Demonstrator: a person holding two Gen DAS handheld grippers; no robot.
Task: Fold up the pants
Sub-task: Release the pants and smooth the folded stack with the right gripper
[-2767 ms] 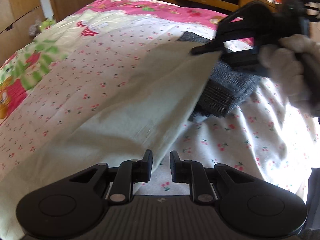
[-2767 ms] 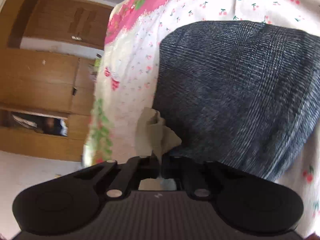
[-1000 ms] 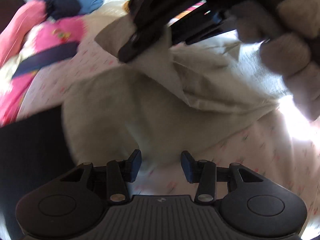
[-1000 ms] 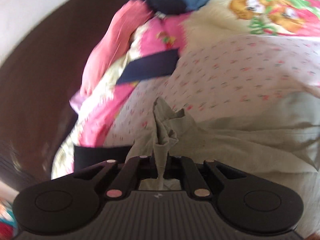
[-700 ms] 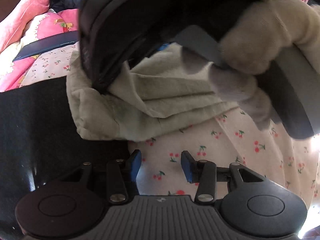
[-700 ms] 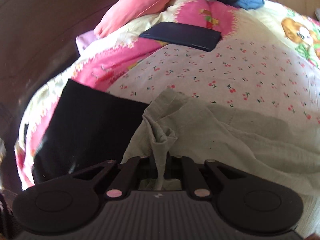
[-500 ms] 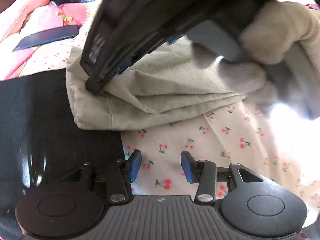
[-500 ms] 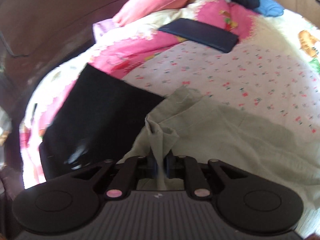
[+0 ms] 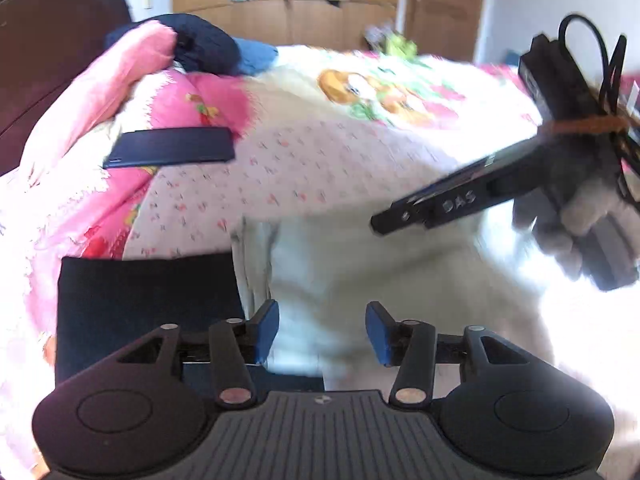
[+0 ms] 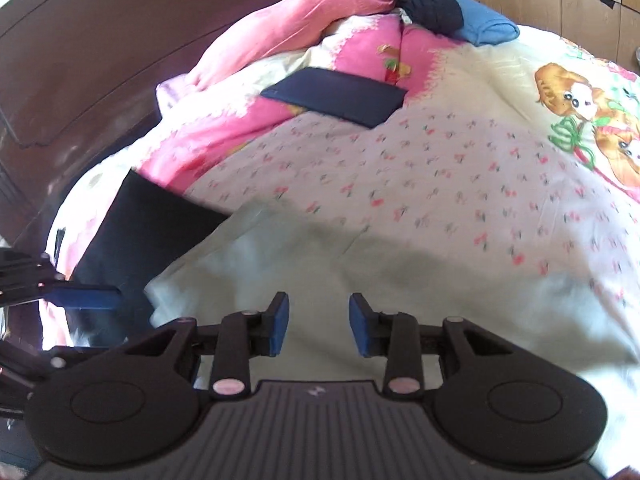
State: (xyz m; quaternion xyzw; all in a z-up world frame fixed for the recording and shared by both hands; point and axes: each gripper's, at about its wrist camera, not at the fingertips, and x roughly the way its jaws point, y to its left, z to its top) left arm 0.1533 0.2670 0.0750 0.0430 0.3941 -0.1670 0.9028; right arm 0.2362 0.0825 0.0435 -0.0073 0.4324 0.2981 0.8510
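The pale beige pants lie folded on the cherry-print bedspread, their left edge against a folded black garment. In the right wrist view the pants fill the near middle. My left gripper is open and empty, just above the pants' near edge. My right gripper is open and empty above the pants. It also shows in the left wrist view, held by a gloved hand at the right.
A dark flat folded piece lies further up the bed, also seen in the right wrist view. Pink bedding, a navy garment and a blue one lie by the dark headboard. Wooden wardrobes stand behind.
My right gripper has let go of the pants' bunched corner and opened. The pants now lie flat beside the black garment. Both grippers have drawn back above them.
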